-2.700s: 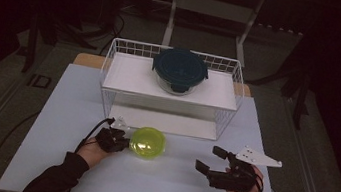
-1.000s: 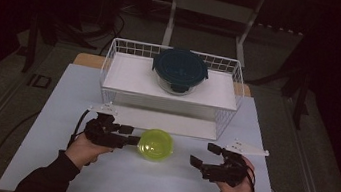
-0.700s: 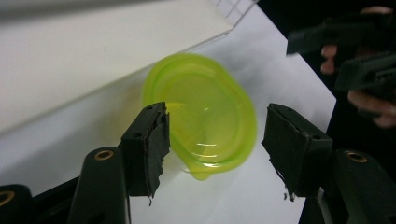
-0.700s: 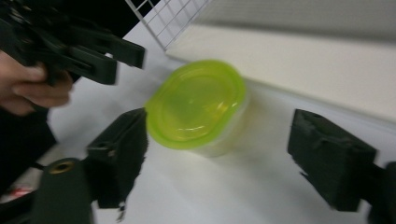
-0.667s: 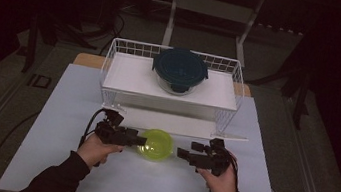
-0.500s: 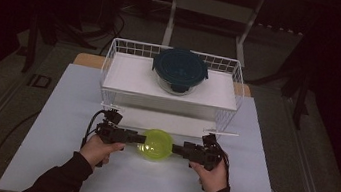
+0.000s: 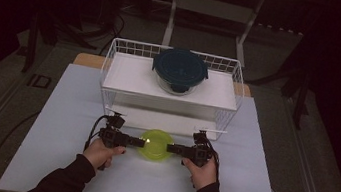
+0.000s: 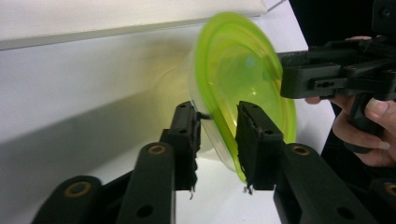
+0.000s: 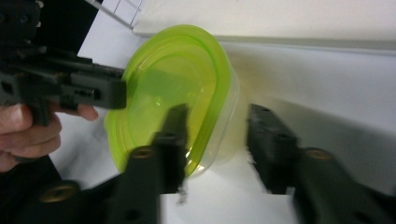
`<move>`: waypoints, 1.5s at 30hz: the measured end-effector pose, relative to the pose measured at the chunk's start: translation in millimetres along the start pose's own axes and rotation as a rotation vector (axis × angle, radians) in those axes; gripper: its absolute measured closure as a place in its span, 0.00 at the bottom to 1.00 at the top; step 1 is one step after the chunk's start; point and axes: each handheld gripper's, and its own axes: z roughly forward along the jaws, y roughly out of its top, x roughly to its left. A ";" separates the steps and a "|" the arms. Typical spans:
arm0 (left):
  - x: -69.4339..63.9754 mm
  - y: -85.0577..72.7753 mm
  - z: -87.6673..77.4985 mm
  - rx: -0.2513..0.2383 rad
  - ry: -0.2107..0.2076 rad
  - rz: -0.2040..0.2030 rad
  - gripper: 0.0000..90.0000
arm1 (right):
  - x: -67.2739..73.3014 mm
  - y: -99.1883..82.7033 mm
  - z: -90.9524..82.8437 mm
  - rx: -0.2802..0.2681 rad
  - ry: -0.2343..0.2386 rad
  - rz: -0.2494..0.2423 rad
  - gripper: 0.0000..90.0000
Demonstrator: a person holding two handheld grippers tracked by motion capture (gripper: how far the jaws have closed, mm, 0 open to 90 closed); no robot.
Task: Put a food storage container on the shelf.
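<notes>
High view: green-lidded container (image 7: 155, 145) and dark-lidded bowl (image 7: 180, 70) bear no legible writing.

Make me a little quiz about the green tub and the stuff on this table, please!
1. True or false: the round clear plastic tub with the lime-green lid sits on top of the white wire rack.
2. What stands on the rack's top shelf? A: a round glass bowl with a dark teal lid. B: a red cup. C: a banana.
3. Fill in: the left gripper and the right gripper reach the tub from ___ sides.

Key
1. False: it is on the pale table, in front of the rack.
2. A.
3. Opposite; both grippers' jaws have just been closing, with the tub's rim between them.
</notes>
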 end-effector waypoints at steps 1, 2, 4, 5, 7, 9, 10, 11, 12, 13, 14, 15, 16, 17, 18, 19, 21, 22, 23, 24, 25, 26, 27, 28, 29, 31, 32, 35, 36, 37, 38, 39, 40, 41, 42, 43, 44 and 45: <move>-0.3 -1.1 -0.4 -0.004 0.001 0.003 0.79 | 0.6 -0.8 0.2 0.005 0.013 -0.006 0.74; -0.3 -1.1 -0.4 -0.004 0.001 0.003 0.80 | 0.6 -0.8 0.2 0.005 0.013 -0.006 0.74; -1.4 -1.8 -0.4 -0.007 0.001 0.011 0.81 | 1.7 -1.2 -0.7 0.014 0.023 -0.016 0.77; -3.2 -2.4 -1.0 -0.006 0.011 0.014 0.81 | 3.3 -2.4 -1.6 0.017 0.032 -0.022 0.79; -5.4 -3.5 -1.5 -0.003 0.016 0.027 0.82 | 4.0 -3.9 -2.5 0.020 0.043 -0.022 0.80; -6.2 -4.2 -1.8 -0.002 0.016 0.027 0.83 | 3.9 -4.8 -2.9 0.019 0.044 -0.031 0.80; -6.9 -4.9 -2.0 -0.004 0.015 0.029 0.83 | 3.9 -5.8 -3.5 0.018 0.044 -0.047 0.80; -6.9 -4.9 -2.0 -0.004 0.015 0.029 0.83 | 3.9 -5.8 -3.5 0.018 0.044 -0.047 0.80; -6.7 -6.4 -3.3 0.006 0.000 0.025 0.83 | 4.2 -6.6 -3.9 0.016 0.044 -0.062 0.81; -6.9 -7.2 -4.1 0.011 -0.004 0.025 0.84 | 3.8 -8.8 -5.1 0.002 0.063 -0.059 0.83; -7.7 -8.2 -4.7 0.013 -0.005 0.029 0.85 | 4.2 -9.2 -6.0 0.001 0.067 -0.055 0.84; -9.1 -9.2 -5.3 0.019 -0.009 0.030 0.86 | 4.5 -9.3 -7.2 0.002 0.069 -0.053 0.86; -9.1 -9.2 -5.3 0.019 -0.009 0.030 0.87 | 4.5 -9.3 -7.2 0.002 0.069 -0.053 0.86; -12.4 -11.4 -5.5 0.021 0.004 0.052 0.87 | 5.0 -9.5 -8.4 -0.004 0.068 -0.056 0.88; -14.1 -12.3 -5.7 0.022 0.012 0.059 0.89 | 7.3 -9.6 -10.9 -0.012 0.055 -0.066 0.90; -14.3 -12.7 -5.9 0.020 0.013 0.059 0.89 | 8.9 -9.7 -11.1 -0.009 0.045 -0.081 0.90; -15.7 -13.8 -7.5 0.010 0.005 0.060 0.89 | 8.8 -10.5 -12.1 -0.013 0.049 -0.074 0.90; -17.2 -14.3 -8.4 0.006 0.002 0.063 0.89 | 9.1 -10.7 -12.8 -0.013 0.050 -0.078 0.90; -18.2 -14.3 -9.9 0.006 -0.004 0.063 0.89 | 9.3 -10.8 -13.9 -0.014 0.055 -0.081 0.90; -19.5 -14.0 -11.2 0.005 -0.011 0.067 0.90 | 9.7 -10.7 -15.5 -0.017 0.063 -0.075 0.90; -21.4 -13.6 -12.9 0.002 -0.010 0.075 0.90 | 10.7 -10.4 -17.4 -0.017 0.066 -0.078 0.90; -23.3 -13.3 -14.7 0.000 -0.016 0.077 0.90 | 12.1 -10.2 -19.3 -0.022 0.068 -0.083 0.90; -25.4 -12.7 -16.6 -0.003 -0.021 0.080 0.90 | 13.9 -9.8 -21.6 -0.024 0.071 -0.086 0.90; -28.0 -12.0 -19.3 -0.007 -0.026 0.089 0.90 | 15.9 -9.2 -24.1 -0.026 0.074 -0.092 0.90; -29.9 -11.7 -20.8 -0.012 -0.029 0.088 0.90 | 18.3 -8.4 -27.3 -0.032 0.075 -0.099 0.90; -34.9 -10.3 -25.2 -0.017 -0.034 0.101 0.90 | 22.4 -6.9 -32.6 -0.040 0.082 -0.105 0.90; -37.1 -9.6 -27.3 -0.020 -0.036 0.107 0.90 | 23.7 -6.3 -34.6 -0.042 0.084 -0.110 0.90; -45.7 -6.7 -35.5 -0.031 -0.044 0.121 0.90 | 30.7 -2.8 -44.1 -0.052 0.095 -0.124 0.90; -48.1 -6.1 -37.9 -0.034 -0.048 0.121 0.90 | 32.8 -1.9 -46.4 -0.052 0.095 -0.130 0.90; -50.3 -5.5 -40.3 -0.036 -0.051 0.125 0.90 | 34.7 -1.1 -48.7 -0.056 0.100 -0.133 0.90; -53.1 -4.9 -42.7 -0.038 -0.050 0.129 0.90 | 36.5 -0.2 -50.9 -0.059 0.104 -0.137 0.90; -55.7 -4.1 -45.0 -0.043 -0.051 0.135 0.90 | 38.5 0.8 -53.2 -0.060 0.105 -0.144 0.90; -57.9 -2.8 -47.3 -0.045 -0.051 0.140 0.90 | 40.5 1.8 -55.4 -0.066 0.107 -0.148 0.90; -60.0 -1.6 -49.5 -0.046 -0.053 0.143 0.90 | 42.3 2.8 -57.6 -0.069 0.111 -0.148 0.90; -62.2 -0.7 -51.6 -0.050 -0.050 0.152 0.90 | 44.3 3.6 -59.5 -0.076 0.110 -0.154 0.90; -64.5 0.3 -53.4 -0.054 -0.050 0.155 0.90 | 46.1 4.4 -61.3 -0.082 0.112 -0.154 0.90; -66.4 1.3 -55.3 -0.057 -0.051 0.159 0.90 | 47.5 5.2 -62.9 -0.086 0.113 -0.158 0.90; -68.1 2.3 -56.9 -0.061 -0.053 0.162 0.90 | 49.3 6.0 -64.8 -0.090 0.113 -0.160 0.90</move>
